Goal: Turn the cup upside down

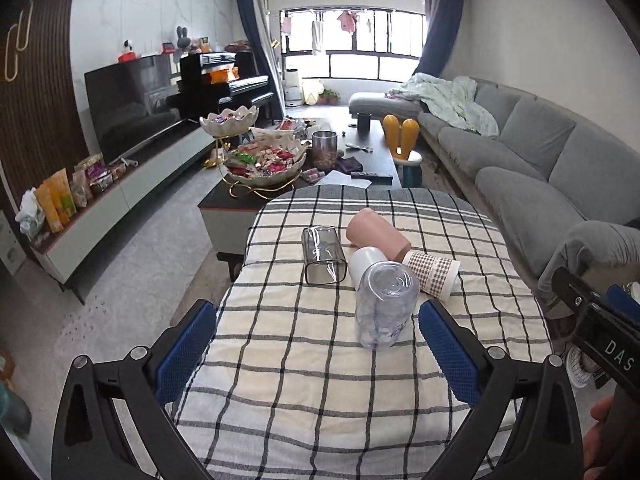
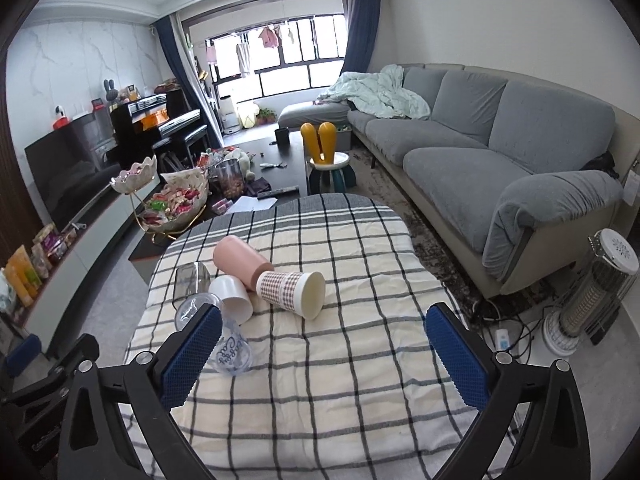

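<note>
Several cups are on the checked cloth (image 1: 320,380) of the table. A clear plastic cup (image 1: 385,304) stands upside down nearest me; in the right wrist view (image 2: 230,344) my left finger partly hides it. A clear square cup (image 1: 323,255), a pink cup (image 1: 377,237), a white cup (image 1: 366,262) and a checked paper cup (image 1: 434,276) lie on their sides behind it. My left gripper (image 1: 318,338) is open and empty, just short of the clear cup. My right gripper (image 2: 324,340) is open and empty, short of the checked paper cup (image 2: 292,288).
A dark coffee table (image 1: 372,156) with snack bowls stands beyond the table. A grey sofa (image 2: 500,152) runs along the right. A TV unit (image 1: 132,184) lines the left wall. A heater (image 2: 588,292) and cables lie on the floor at right.
</note>
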`<state>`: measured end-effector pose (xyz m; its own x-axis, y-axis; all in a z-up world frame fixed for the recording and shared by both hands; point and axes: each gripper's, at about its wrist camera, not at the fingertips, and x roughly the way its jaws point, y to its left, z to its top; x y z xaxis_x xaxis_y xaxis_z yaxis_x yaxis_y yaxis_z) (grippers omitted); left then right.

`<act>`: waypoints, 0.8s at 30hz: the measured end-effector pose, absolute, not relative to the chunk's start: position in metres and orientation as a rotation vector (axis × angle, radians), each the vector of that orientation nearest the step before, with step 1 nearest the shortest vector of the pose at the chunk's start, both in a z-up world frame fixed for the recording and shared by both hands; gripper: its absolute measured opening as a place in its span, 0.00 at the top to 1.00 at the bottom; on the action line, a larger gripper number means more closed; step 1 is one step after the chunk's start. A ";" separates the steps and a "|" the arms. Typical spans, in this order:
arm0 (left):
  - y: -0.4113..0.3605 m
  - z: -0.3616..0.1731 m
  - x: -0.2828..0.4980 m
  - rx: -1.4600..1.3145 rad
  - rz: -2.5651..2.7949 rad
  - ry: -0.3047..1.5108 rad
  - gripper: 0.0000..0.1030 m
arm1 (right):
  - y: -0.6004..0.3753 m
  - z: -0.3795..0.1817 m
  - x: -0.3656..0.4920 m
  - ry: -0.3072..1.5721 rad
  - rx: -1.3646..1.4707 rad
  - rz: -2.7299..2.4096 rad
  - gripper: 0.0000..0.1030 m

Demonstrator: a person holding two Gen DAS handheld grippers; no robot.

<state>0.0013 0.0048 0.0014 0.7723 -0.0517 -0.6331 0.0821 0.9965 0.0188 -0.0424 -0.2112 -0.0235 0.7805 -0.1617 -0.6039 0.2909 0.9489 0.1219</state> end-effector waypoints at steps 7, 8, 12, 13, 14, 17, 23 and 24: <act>0.010 0.003 -0.006 0.033 -0.060 0.673 0.00 | -0.202 -0.019 -0.053 0.576 0.158 -0.280 0.01; 0.010 0.003 -0.008 0.035 -0.059 0.670 0.00 | -0.200 -0.018 -0.055 0.566 0.147 -0.288 0.01; 0.010 0.003 -0.011 0.039 -0.058 0.668 0.00 | -0.196 -0.016 -0.058 0.544 0.121 -0.305 0.01; 0.010 0.003 -0.011 0.037 -0.057 0.667 0.00 | -0.197 -0.016 -0.058 0.545 0.122 -0.306 0.01; 0.010 0.003 -0.011 0.036 -0.056 0.667 0.00 | -0.197 -0.015 -0.058 0.546 0.124 -0.307 0.01; 0.010 0.003 -0.011 0.033 -0.056 0.674 0.00 | -0.198 -0.015 -0.058 0.549 0.130 -0.310 0.01; 0.010 0.003 -0.010 0.032 -0.054 0.675 0.00 | -0.199 -0.015 -0.059 0.545 0.128 -0.309 0.01; 0.010 0.003 -0.010 0.033 -0.055 0.676 0.00 | -0.198 -0.015 -0.059 0.545 0.128 -0.309 0.01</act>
<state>-0.0101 0.0105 0.0025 0.7789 -0.0397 -0.6259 0.0615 0.9980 0.0131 -0.0590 -0.1979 -0.0147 0.8105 -0.2550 -0.5274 0.3224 0.9459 0.0380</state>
